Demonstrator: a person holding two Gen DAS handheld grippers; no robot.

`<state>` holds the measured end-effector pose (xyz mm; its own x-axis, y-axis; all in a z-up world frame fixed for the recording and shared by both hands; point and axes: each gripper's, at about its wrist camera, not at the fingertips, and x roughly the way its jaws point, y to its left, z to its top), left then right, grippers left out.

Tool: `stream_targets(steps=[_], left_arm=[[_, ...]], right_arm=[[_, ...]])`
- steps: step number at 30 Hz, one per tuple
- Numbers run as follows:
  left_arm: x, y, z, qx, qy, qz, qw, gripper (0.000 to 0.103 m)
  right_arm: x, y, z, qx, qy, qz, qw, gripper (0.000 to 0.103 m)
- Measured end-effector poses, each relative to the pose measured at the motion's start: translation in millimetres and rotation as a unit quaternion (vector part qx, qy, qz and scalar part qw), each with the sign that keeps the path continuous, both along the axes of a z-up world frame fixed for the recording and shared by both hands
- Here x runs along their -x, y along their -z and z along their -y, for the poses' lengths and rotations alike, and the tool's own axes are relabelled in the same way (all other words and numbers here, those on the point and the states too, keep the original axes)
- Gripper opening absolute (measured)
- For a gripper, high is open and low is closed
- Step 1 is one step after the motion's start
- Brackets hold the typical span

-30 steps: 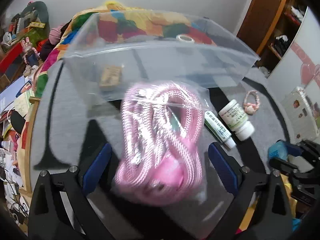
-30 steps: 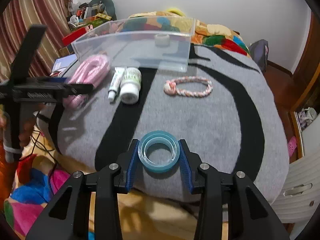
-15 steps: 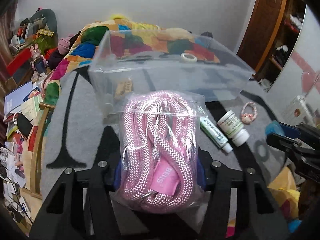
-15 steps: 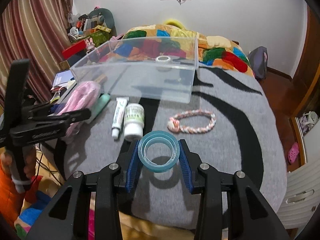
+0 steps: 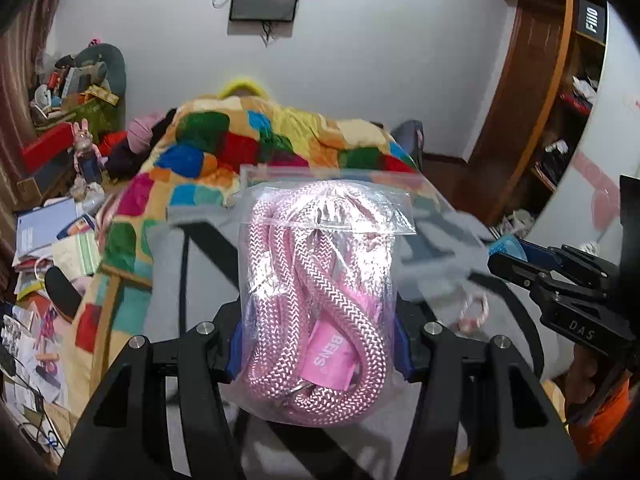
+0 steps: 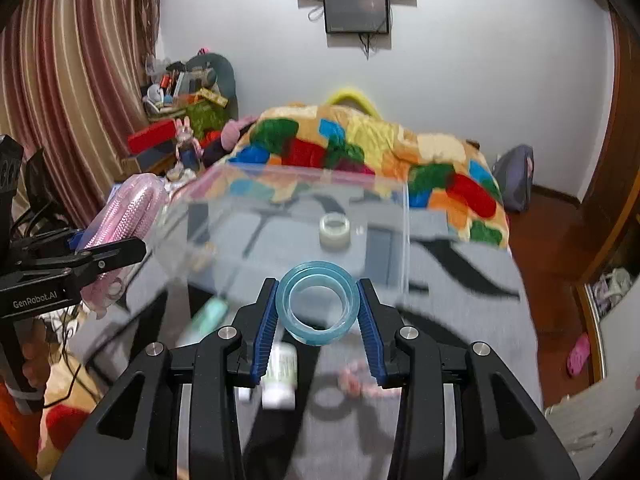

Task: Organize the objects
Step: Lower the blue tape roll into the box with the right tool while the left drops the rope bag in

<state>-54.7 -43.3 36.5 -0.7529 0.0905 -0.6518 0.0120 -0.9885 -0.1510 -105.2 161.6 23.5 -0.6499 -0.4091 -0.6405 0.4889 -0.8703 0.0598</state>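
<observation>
— Two grippers, each holding one thing. What is the biggest thing you see?
— The bed [image 6: 460, 280], with a grey and black blanket. A bright patchwork quilt [image 6: 360, 148] lies at its far end, at twelve o'clock.
— And on the bed?
— A clear plastic box [image 6: 280, 216]. A small clear tape roll [image 6: 335, 231] sits inside it.
— What does the left gripper [image 5: 318, 344] have?
— A pink rope in a clear bag [image 5: 320, 300]. The blue pads squeeze the bag from both sides. The jaws have just been closing, and the bag is between them. It is up off the blanket, in front of the box.
— And the right gripper [image 6: 318, 312]?
— It is clamped on a blue tape ring [image 6: 318, 302]. The ring stands up between the pads, just on the near side of the box wall.
— Anything small below?
— A white bottle [image 6: 282, 376] at six o'clock under the right gripper. A pink braided ring [image 6: 356, 380] lies near it at five o'clock, all blurry. I cannot tell more.
</observation>
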Motion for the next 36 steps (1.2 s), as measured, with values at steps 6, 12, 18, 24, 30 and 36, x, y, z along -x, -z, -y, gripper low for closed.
stream_targets(steps=[6, 12, 18, 24, 30, 36], left_arm=[[36.0, -9.8, 10.9, 0.004, -0.008, -0.001, 1.0, 0.056], [70.9, 1.9, 10.1, 0.008, -0.007, 0.023, 0.9997, 0.056], [93.7, 25.2, -2.5, 0.016, 0.005, 0.055, 0.9983, 0.056], [110.5, 40.2, -9.9, 0.02, 0.013, 0.077, 0.9967, 0.056], [113.6, 46.3, -14.8, 0.012, 0.024, 0.102, 0.9944, 0.058], [87.6, 15.7, -14.8, 0.032, 0.02, 0.053, 0.9979, 0.071]], right_arm=[[31.2, -13.8, 22.2, 0.004, 0.002, -0.013, 1.0, 0.035], [67.7, 3.9, 38.5, -0.009, 0.002, 0.025, 1.0, 0.035], [92.2, 37.5, 46.5, -0.029, 0.006, 0.075, 0.997, 0.035], [97.6, 52.9, 56.1, -0.05, -0.009, 0.091, 0.995, 0.035], [92.2, 49.7, 56.9, -0.062, -0.015, 0.085, 0.994, 0.041], [74.7, 29.9, 44.0, -0.059, -0.015, 0.054, 0.997, 0.049]])
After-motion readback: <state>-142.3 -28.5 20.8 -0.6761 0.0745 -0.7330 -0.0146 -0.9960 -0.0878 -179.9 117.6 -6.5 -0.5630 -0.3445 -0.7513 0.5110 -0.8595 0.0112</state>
